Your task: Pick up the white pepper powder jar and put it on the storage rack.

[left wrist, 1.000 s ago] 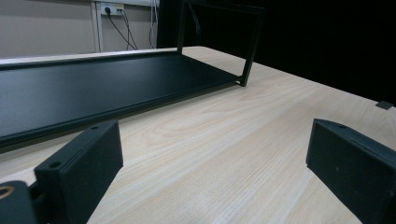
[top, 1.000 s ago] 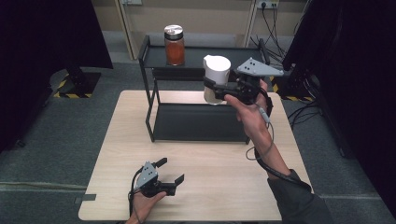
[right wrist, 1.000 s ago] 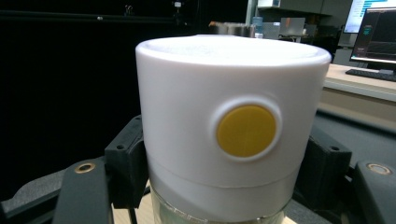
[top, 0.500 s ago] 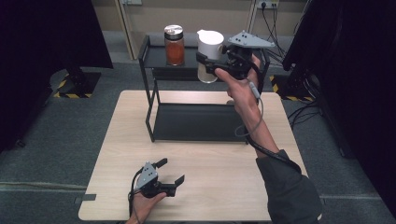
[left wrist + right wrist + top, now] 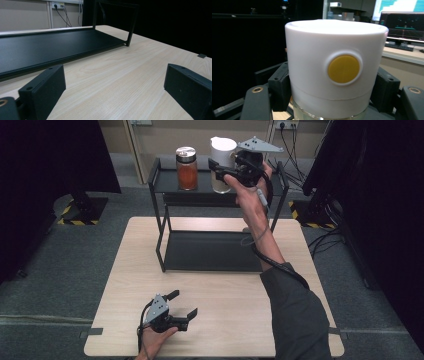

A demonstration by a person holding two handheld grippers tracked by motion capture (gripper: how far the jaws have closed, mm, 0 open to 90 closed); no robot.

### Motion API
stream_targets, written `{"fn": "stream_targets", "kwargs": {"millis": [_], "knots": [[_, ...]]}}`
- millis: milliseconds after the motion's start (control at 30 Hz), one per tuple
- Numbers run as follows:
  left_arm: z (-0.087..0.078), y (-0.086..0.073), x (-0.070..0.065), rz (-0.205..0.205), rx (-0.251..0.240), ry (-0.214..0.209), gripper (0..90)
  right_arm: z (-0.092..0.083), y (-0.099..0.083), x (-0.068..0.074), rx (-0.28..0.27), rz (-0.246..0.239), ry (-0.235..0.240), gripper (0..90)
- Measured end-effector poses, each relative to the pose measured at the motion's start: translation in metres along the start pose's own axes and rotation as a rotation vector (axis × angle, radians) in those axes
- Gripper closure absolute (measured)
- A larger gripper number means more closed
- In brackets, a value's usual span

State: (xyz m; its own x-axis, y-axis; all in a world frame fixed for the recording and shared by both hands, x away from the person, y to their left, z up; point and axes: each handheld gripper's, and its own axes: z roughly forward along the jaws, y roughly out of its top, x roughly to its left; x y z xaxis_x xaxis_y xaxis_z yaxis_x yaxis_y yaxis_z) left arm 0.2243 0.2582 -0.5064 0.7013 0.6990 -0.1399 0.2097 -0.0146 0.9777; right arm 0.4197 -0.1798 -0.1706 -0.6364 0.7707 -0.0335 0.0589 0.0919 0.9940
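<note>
A jar with a tall white lid [image 5: 223, 151] and a clear glass body is over the black rack's top shelf [image 5: 167, 182], just right of an orange-filled jar with a silver lid [image 5: 186, 170]. My right gripper [image 5: 221, 170] is shut on the white-lidded jar from the right side. In the right gripper view the white lid [image 5: 312, 75] carries a yellow round spot [image 5: 343, 69], and the black pads [image 5: 279, 87] press on both sides of it. My left gripper [image 5: 184, 302] rests on the table near the front edge, open, with nothing between its jaws [image 5: 117, 87].
The rack stands at the back of the light wood table [image 5: 225, 320]; its lower shelf [image 5: 210, 251] is bare, also seen ahead of the left gripper [image 5: 50, 47]. Cables and dark screens lie beyond the table.
My right gripper has carried the white-lidded jar up and away, from beside the rack's right end to the top shelf next to the orange jar. The left gripper has stayed put.
</note>
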Motion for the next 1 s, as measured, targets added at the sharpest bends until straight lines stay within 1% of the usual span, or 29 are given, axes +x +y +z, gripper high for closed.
{"fn": "stream_targets", "kwargs": {"millis": [167, 300, 533, 867, 1000], "knots": [[0.000, 0.000, 0.000, -0.001, -0.001, -0.004, 3.1, 0.013, -0.001, 0.001, 0.009, -0.013, -0.034, 30.8], [-0.001, 0.000, 0.000, -0.001, -0.002, -0.008, 3.1, 0.022, -0.003, -0.002, 0.009, 0.007, -0.056, 30.8], [-0.001, 0.000, 0.000, -0.002, -0.003, -0.009, 3.1, 0.032, -0.009, -0.005, 0.007, 0.012, -0.090, 30.8], [-0.001, 0.000, -0.001, -0.004, 0.000, -0.010, 3.1, 0.039, -0.019, -0.006, 0.008, 0.015, -0.108, 30.7], [-0.001, 0.000, 0.000, -0.006, -0.001, -0.009, 3.1, 0.041, -0.023, -0.008, 0.003, 0.020, -0.105, 30.7]]}}
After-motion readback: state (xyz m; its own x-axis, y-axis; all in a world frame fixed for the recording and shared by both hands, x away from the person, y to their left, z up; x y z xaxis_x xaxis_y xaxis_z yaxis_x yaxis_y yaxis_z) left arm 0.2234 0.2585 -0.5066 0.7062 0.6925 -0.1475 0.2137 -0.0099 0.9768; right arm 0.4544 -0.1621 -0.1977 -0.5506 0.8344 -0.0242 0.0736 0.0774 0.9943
